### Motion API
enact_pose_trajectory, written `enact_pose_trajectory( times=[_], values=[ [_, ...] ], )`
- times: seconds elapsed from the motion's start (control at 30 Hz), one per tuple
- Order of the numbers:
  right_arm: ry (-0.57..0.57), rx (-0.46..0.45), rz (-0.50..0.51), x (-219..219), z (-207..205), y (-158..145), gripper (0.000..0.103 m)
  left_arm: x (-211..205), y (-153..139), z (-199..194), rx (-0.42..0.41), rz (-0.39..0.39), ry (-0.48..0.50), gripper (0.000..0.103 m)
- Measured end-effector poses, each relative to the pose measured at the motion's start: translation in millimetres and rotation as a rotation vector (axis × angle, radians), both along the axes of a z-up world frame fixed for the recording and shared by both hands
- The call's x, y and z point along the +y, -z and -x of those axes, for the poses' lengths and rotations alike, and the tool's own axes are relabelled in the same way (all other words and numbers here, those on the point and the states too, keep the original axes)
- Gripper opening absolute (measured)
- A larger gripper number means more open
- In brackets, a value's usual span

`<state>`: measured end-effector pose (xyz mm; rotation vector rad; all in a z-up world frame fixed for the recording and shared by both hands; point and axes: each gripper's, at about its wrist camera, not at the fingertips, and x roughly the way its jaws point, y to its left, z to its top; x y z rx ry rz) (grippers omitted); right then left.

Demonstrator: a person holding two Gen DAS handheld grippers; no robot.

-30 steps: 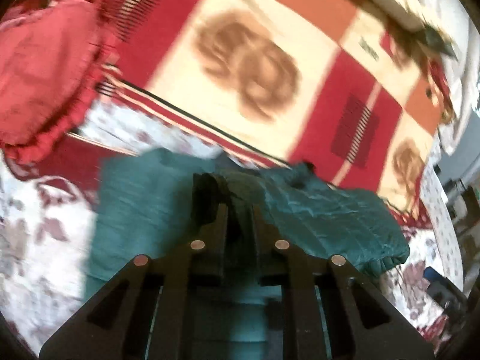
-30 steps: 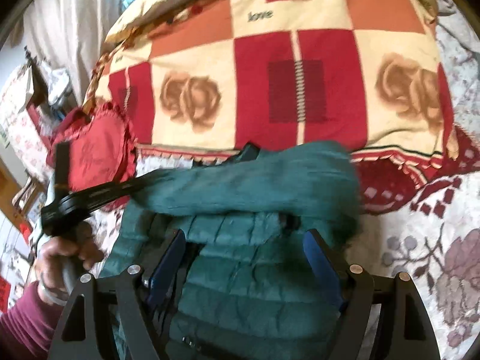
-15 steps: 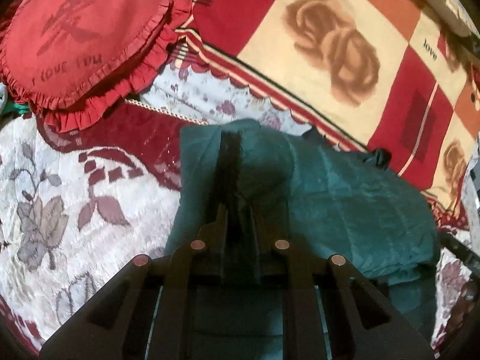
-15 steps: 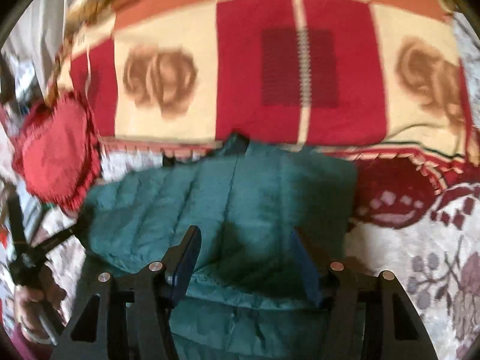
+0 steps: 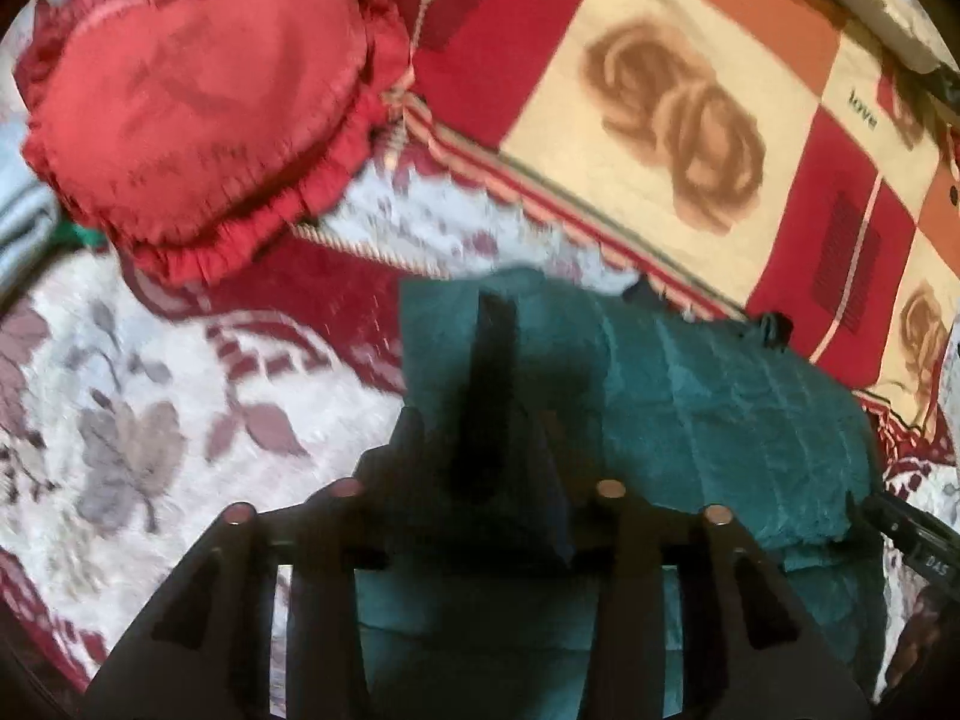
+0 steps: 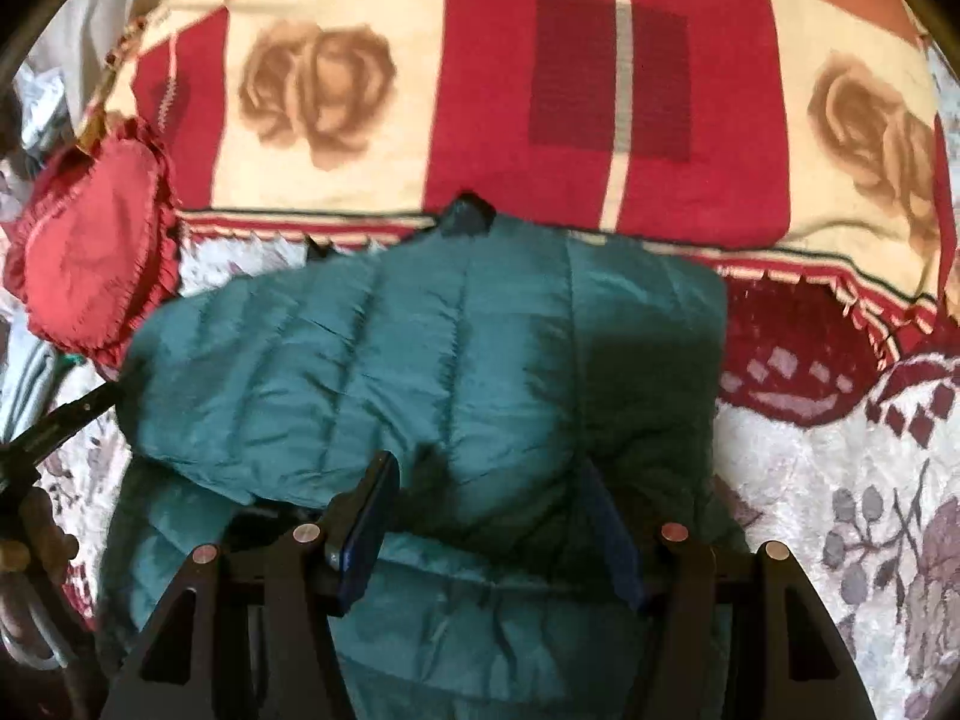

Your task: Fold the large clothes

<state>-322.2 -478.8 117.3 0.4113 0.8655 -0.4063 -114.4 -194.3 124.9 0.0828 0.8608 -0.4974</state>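
A teal quilted jacket lies folded over itself on the bed. My left gripper is at the jacket's left edge. Its dark jaws are opening and have parted, with the fabric slack under them and no longer pinched. In the right wrist view the left gripper shows as a dark bar at the jacket's left end. My right gripper straddles the near edge of the top fold. Its blue pads press into the puffy fabric bulging between them.
A red frilled heart cushion lies left of the jacket. A red, cream and orange rose-patterned blanket lies just beyond the jacket. The floral bedspread spreads around it. A person's hand holds the left gripper.
The lifted fold has come down flat on the jacket. My left gripper, shut on the fabric before, has parted its jaws. The right jaws have narrowed around the fold. Both grippers sank.
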Motion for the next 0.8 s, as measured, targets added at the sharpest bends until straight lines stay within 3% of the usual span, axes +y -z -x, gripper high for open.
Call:
enact_pose_trajectory(
  times=[0.2,0.33,0.67,0.8],
  values=[
    [-0.012,-0.051,0.0,9.7,-13.4,-17.2,0.06,-12.5,-28.6,12.1,-0.063,0.028,0.049,0.038],
    [-0.009,-0.059,-0.017,13.6,-29.7,-13.5,0.06,-36.0,-28.2,17.8,-0.068,0.019,0.091,0.038],
    [-0.049,0.003,0.053,31.5,-80.5,15.5,0.065,-80.6,34.6,4.9,-0.004,-0.118,0.097,0.038],
    [-0.061,0.087,0.051,30.9,-97.8,40.4,0.068,-83.6,49.5,3.0,-0.017,-0.141,0.1,0.038]
  ],
)
